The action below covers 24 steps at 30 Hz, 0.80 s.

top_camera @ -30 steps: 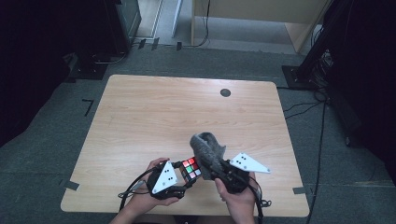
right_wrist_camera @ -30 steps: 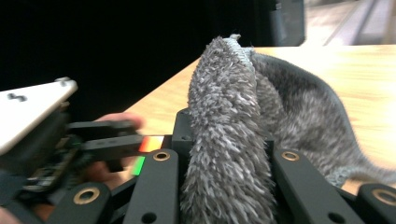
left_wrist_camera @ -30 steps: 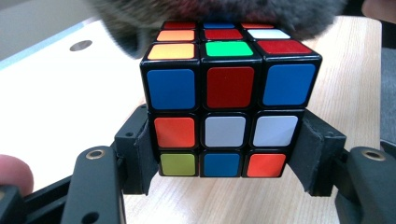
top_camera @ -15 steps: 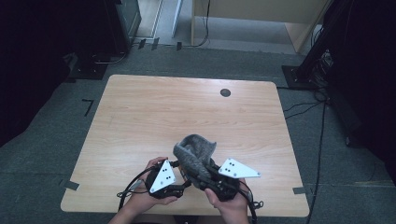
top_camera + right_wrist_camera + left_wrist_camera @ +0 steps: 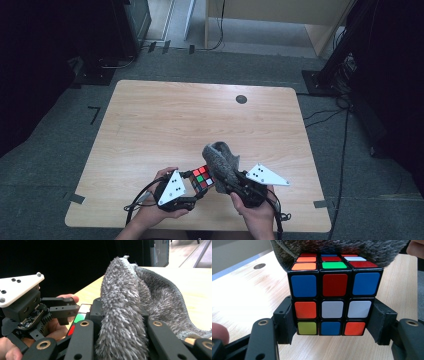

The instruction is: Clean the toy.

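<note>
- Left tool [image 5: 197,186]: one, in your left hand [image 5: 150,212] near the worktop's near edge. Its jaws are clamped on the lower two layers of the puzzle cube [image 5: 333,298], one jaw on each side face, as the left gripper view shows.
- Right tool [image 5: 226,181]: one, in your right hand [image 5: 257,212]. In the right gripper view a thick fold of the grey fuzzy cloth [image 5: 122,315] sits pinched between its jaws, so it grips the cloth.
- Puzzle cube [image 5: 202,177]: one, black-framed with coloured tiles, held clear of the worktop between your two hands. Its top face shows orange, green and red tiles.
- Grey fuzzy cloth [image 5: 221,161]: one, bunched. It stands up from the right tool, its long axis running away from you and leaning towards the cube.
- Key relation: the cube lies directly to the left of the right tool, just beside it. In the left gripper view the cloth [image 5: 342,247] lies over the far edge of the cube's top face. Your right hand carries the cloth, so it is the nearer one for a wipe across that face.
- Worktop [image 5: 165,125]: one, pale wood, with one round dark grommet [image 5: 241,99] near its far edge.
</note>
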Each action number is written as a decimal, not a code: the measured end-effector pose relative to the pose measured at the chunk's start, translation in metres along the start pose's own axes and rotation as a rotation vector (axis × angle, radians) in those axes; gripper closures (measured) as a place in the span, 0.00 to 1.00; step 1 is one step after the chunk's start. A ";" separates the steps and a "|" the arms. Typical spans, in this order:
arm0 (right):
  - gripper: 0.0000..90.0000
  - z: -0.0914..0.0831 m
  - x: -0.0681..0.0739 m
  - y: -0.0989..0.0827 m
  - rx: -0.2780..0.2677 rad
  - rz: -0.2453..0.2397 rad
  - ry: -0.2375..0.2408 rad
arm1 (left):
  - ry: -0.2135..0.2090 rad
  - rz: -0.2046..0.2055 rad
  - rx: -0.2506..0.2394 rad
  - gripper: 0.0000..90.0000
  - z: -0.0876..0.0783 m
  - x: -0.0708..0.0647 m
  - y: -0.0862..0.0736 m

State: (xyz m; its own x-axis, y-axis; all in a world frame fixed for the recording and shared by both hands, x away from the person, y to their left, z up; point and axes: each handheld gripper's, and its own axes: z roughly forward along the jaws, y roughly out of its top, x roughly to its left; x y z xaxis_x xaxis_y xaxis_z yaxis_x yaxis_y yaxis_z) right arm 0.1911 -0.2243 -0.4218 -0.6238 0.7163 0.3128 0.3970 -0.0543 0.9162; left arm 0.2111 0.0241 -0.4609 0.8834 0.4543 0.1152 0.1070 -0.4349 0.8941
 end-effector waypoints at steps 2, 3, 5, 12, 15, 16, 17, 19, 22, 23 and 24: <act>0.78 0.000 0.003 0.000 -0.001 -0.002 0.001 | -0.006 -0.004 0.000 0.38 0.001 0.000 -0.001; 0.78 0.001 0.005 0.000 -0.001 -0.007 0.002 | -0.011 -0.007 0.005 0.38 0.002 0.000 -0.001; 0.77 0.004 0.013 -0.002 0.006 -0.023 0.013 | -0.012 -0.004 0.017 0.38 0.004 -0.001 -0.003; 0.77 0.012 0.033 -0.006 0.024 -0.061 0.102 | -0.005 0.001 0.017 0.38 0.004 -0.002 -0.003; 0.77 0.008 0.020 -0.004 0.004 -0.007 0.102 | -0.007 -0.001 0.000 0.38 0.001 -0.001 -0.002; 0.77 0.007 0.014 -0.004 -0.002 -0.001 0.077 | -0.008 -0.001 -0.004 0.38 0.001 0.000 -0.002; 0.77 0.005 0.009 -0.003 -0.005 0.013 0.057 | -0.011 -0.007 -0.008 0.38 0.000 0.001 -0.002; 0.77 0.002 0.001 -0.003 -0.008 0.027 0.020 | -0.011 -0.012 -0.013 0.38 0.000 0.002 -0.002; 0.77 0.002 -0.002 -0.003 -0.004 0.030 0.005 | -0.010 -0.013 -0.008 0.38 0.001 0.002 -0.002; 0.77 0.003 0.000 -0.004 0.001 0.026 0.004 | -0.011 -0.012 -0.003 0.38 0.002 0.001 -0.003; 0.77 0.004 0.003 -0.004 0.003 0.013 0.007 | -0.011 -0.008 0.002 0.38 0.003 0.001 -0.003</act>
State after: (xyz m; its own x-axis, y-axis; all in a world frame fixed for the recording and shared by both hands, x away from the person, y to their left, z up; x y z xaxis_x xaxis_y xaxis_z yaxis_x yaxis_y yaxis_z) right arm 0.1905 -0.2193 -0.4258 -0.6233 0.7108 0.3260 0.4067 -0.0614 0.9115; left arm 0.2124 0.0237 -0.4645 0.8873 0.4494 0.1034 0.1150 -0.4328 0.8941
